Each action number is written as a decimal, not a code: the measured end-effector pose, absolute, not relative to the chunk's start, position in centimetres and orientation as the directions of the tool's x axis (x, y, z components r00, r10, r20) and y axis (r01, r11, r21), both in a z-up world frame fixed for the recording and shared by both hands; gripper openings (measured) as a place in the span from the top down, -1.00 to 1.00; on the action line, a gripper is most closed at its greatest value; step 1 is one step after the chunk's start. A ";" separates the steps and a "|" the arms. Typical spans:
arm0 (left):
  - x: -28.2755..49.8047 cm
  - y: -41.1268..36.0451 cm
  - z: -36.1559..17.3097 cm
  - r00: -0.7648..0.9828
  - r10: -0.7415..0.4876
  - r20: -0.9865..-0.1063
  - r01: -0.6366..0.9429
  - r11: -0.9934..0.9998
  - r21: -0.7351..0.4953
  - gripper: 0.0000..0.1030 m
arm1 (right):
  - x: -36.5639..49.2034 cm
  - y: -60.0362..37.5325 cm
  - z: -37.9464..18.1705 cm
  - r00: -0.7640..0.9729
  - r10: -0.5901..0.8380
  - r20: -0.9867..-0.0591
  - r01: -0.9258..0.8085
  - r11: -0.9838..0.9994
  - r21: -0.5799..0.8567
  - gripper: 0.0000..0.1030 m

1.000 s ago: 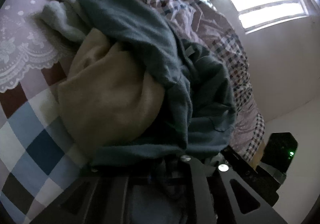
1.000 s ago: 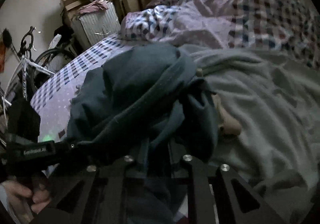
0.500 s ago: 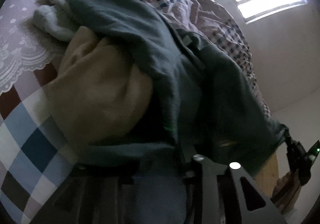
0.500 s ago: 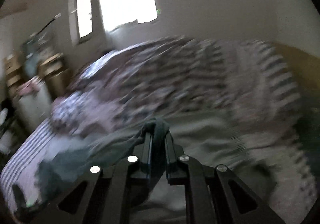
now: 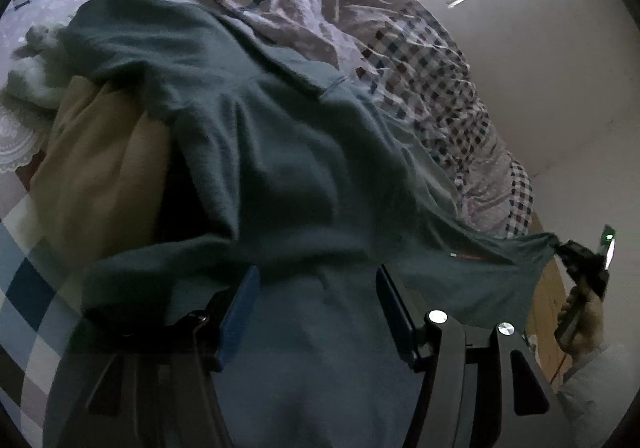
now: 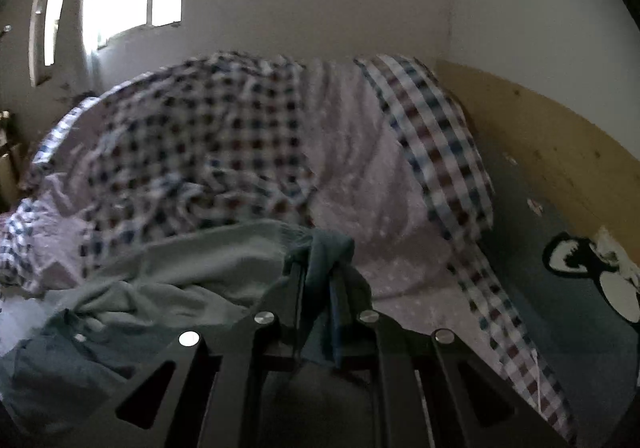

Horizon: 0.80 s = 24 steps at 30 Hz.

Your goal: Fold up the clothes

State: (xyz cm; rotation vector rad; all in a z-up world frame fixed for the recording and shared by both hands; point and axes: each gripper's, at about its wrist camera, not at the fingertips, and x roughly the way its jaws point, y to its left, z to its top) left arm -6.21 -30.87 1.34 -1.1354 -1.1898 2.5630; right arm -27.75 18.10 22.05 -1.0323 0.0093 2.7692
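Two hand-held grippers work one dark teal garment spread across a bed. The left gripper has its jaws well apart and opening; teal cloth lies between and under the blue pads, but the pads do not press on it. The right gripper has its jaws nearly together, opening slightly, and a bunched corner of the garment is pinched between them. In the left wrist view, the garment stretches taut from the pile to the right gripper, carried by a hand. A beige garment lies under the teal one. A checked duvet lies behind both.
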 end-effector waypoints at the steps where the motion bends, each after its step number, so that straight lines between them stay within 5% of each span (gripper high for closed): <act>1: -6.2 -30.7 1.5 -0.723 0.370 -0.583 0.205 -0.691 -0.693 -0.26 | -27.8 18.7 21.6 -0.712 0.166 -0.682 -0.172 -0.983 -0.060 0.68; 3: -6.3 -30.4 1.7 -0.733 0.368 -0.572 0.197 -0.690 -0.696 -0.26 | -26.7 19.4 21.2 -0.702 0.145 -0.698 -0.149 -0.987 -0.055 0.54; 4: -6.3 -30.2 1.8 -0.738 0.366 -0.567 0.193 -0.690 -0.698 -0.26 | -25.5 19.8 21.2 -0.702 0.134 -0.700 -0.130 -0.990 -0.059 0.21; 7: -6.4 -29.2 1.9 -0.743 0.383 -0.550 0.174 -0.682 -0.710 -0.26 | -20.6 21.0 21.9 -0.749 0.106 -0.654 -0.102 -0.994 -0.044 -0.14; 12: -6.4 -25.8 3.4 -0.735 0.440 -0.516 0.063 -0.713 -0.699 -0.26 | -8.9 21.6 20.8 -0.772 -0.070 -0.631 0.024 -0.996 0.082 -0.21; 19: -4.5 -21.0 6.4 -0.747 0.526 -0.406 -0.097 -0.691 -0.717 -0.26 | 5.9 17.9 9.0 -0.549 -0.299 -0.780 0.243 -0.951 0.193 -0.21; 24: -1.4 -17.2 7.9 -0.707 0.594 -0.385 -0.206 -0.693 -0.691 -0.26 | 12.3 16.2 1.7 -0.410 -0.485 -0.773 0.309 -0.871 0.383 -0.21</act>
